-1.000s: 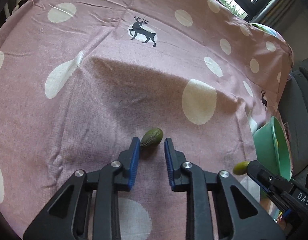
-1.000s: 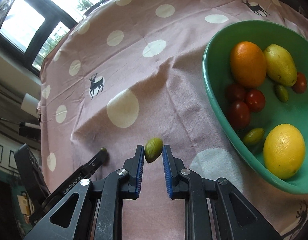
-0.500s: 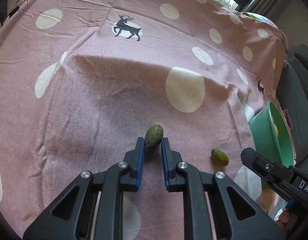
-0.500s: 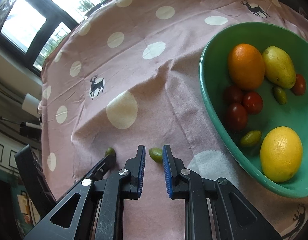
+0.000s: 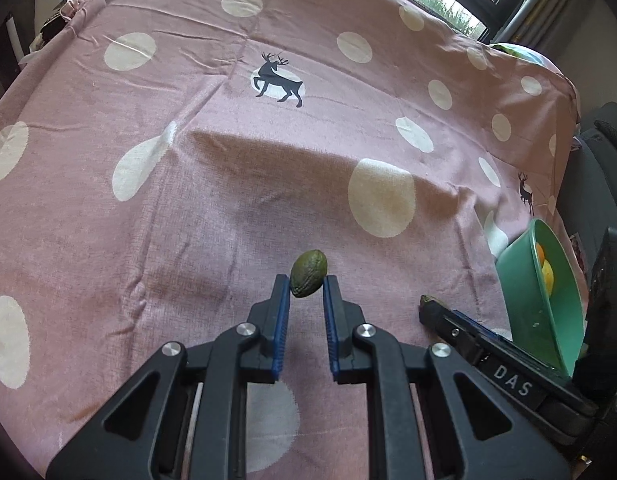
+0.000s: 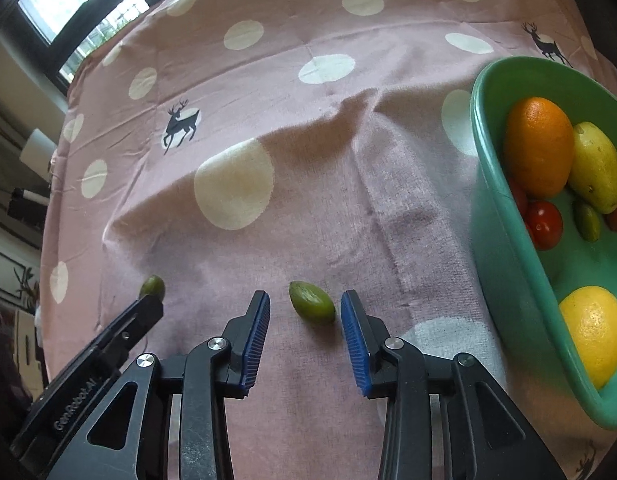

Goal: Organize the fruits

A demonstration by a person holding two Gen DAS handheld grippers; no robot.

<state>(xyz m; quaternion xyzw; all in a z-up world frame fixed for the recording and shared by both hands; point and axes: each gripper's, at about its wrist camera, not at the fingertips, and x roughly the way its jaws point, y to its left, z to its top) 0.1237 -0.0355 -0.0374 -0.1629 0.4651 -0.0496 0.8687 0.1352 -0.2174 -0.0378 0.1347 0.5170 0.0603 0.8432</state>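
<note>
Small green fruit, olive-like, lying on the pink dotted cloth of the tabletop, between the right gripper's fingers but not touched by either. Likely light, firm and smooth-skinned, so prone to roll or squirt out; best pinched across the narrow middle, pads square to the long axis. Those fingers moderately apart, having just been opening, nothing gripped. Second, darker green fruit pinched at the tips of the left gripper, fingers narrow and closed on it, apparently lifted clear of the cloth, though hard to confirm from this angle. Green bowl just to the right, already holding an orange, lemons, red tomatoes and similar green fruits.
</note>
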